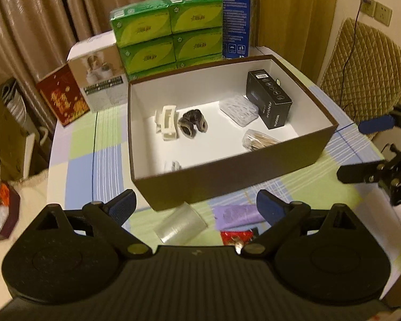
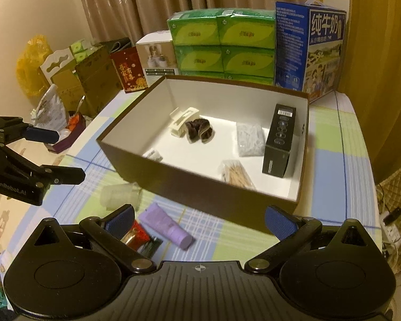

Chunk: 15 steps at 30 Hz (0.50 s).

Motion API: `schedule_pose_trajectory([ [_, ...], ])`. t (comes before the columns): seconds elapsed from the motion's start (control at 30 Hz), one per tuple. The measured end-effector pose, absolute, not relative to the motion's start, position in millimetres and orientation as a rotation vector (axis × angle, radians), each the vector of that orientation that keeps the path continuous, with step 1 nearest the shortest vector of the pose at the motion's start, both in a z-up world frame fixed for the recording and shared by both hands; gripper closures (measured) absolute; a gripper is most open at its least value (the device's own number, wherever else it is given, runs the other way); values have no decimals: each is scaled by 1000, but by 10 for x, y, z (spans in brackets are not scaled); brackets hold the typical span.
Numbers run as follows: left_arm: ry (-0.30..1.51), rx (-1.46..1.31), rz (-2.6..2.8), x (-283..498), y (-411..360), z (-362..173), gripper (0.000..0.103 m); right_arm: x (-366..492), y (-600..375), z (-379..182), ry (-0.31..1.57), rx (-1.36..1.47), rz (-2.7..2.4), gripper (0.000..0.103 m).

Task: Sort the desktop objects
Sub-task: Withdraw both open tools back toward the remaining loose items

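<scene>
Between the right gripper's spread jaws: purple tube.

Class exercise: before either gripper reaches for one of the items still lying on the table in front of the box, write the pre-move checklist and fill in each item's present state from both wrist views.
1. Left gripper empty, jaws wide apart: ok.
2. Right gripper empty, jaws wide apart: ok.
3. Brown box open on top, with bare floor left for more items: ok.
4. Purple tube lies flat on the tablecloth, nothing on top of it: ok.
5. Clear plastic cup lies on its side beside the box wall; touching it or not: cannot tell.
6. Red packet fully visible for a grasp: not ok, the gripper bodies partly hide it in both views.
</scene>
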<state>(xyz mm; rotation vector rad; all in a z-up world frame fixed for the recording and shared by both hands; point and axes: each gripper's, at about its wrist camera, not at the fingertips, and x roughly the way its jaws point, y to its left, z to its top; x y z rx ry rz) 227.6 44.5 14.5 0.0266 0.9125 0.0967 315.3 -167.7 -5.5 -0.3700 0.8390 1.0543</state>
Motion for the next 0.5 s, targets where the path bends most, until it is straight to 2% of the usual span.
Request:
schedule_pose_trajectory([
  [0.5,942,-33,152,1750,423,-44,8,2771,-1841,-211,870,-334,1045,2],
])
